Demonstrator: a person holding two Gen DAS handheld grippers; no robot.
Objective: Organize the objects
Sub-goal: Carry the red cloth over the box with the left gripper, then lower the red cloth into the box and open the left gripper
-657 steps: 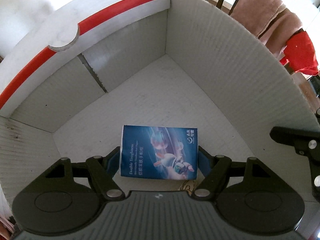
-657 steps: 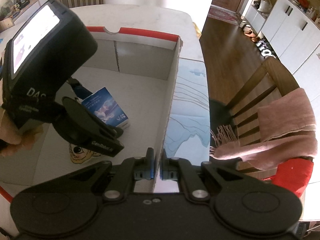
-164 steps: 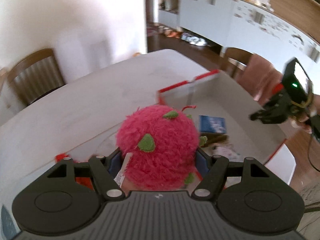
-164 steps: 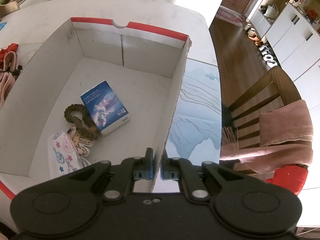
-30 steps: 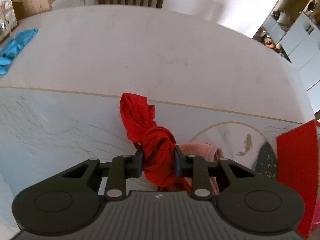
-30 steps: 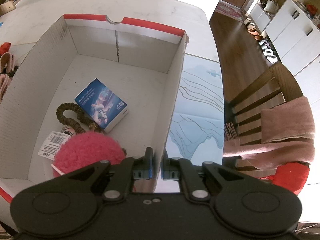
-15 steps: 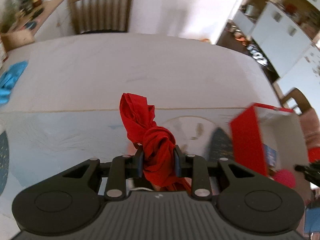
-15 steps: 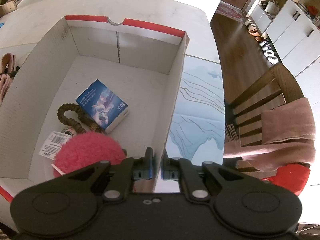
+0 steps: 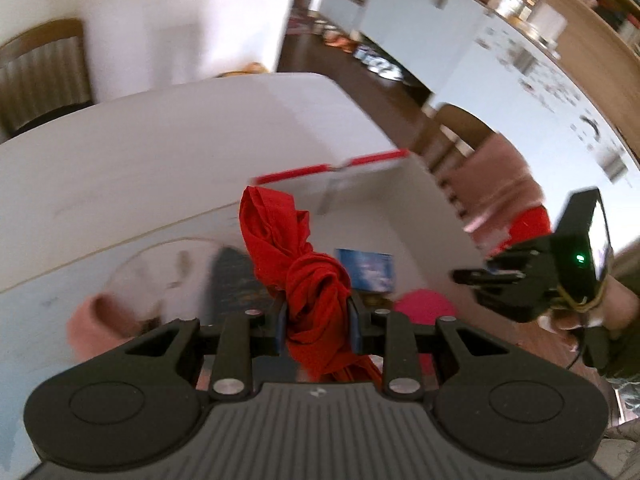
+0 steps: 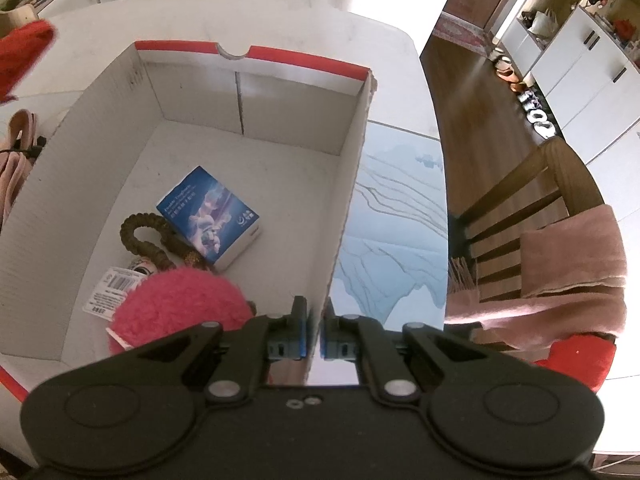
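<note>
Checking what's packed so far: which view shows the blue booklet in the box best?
The right wrist view: the blue booklet lies sharp and unobstructed on the box floor. The left wrist view shows it blurred, small, beside the red cloth.

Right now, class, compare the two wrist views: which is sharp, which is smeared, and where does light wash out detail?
Left wrist view: background streaked by motion blur, only the knotted red cloth between its pads sharp. Right wrist view: crisp across the cardboard box; wall beyond the table blown white.
</note>
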